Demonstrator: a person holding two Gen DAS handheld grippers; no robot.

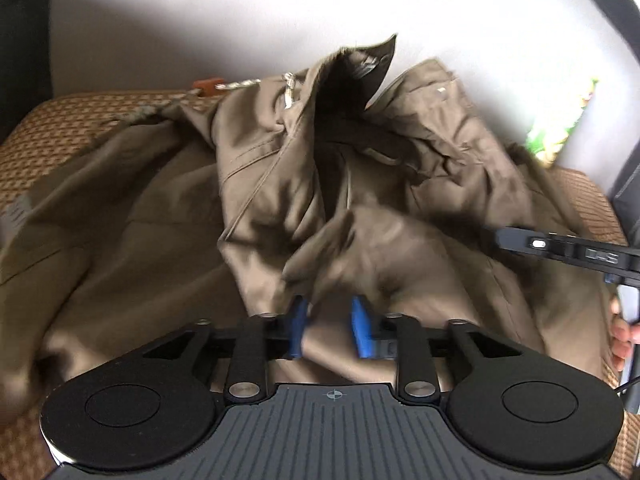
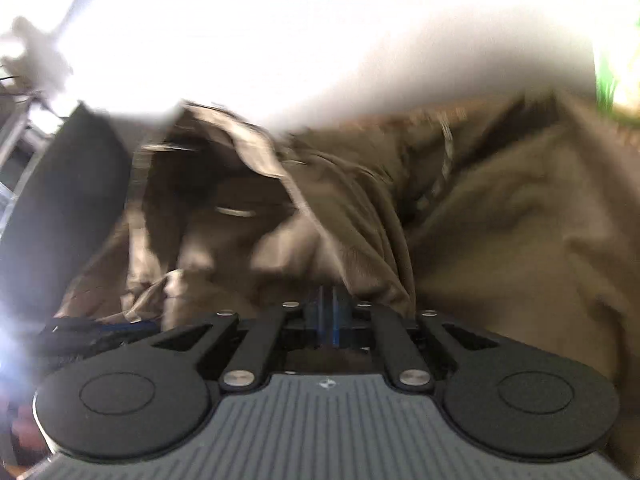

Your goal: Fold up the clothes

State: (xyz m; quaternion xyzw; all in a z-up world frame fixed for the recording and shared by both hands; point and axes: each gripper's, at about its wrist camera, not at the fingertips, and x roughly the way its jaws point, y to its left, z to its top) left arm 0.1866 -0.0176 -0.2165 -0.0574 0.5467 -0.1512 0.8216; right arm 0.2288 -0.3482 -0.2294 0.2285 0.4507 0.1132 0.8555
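My left gripper (image 1: 329,326) hovers with jaws apart over the brown jacket (image 1: 160,216), which lies rumpled across the woven-topped table (image 1: 60,128). My right gripper (image 2: 328,314) has its jaws together, clamped on a jacket fold.

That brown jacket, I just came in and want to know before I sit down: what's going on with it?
A person with a handheld gripper in each hand is folding the brown jacket, which lies bunched on a woven mat. The left gripper is open just above the cloth, with nothing between its blue pads. The right gripper looks pinched shut on a fold of the fabric, though that view is blurred. The jacket is far from folded: its collar stands up and its dark lining shows.
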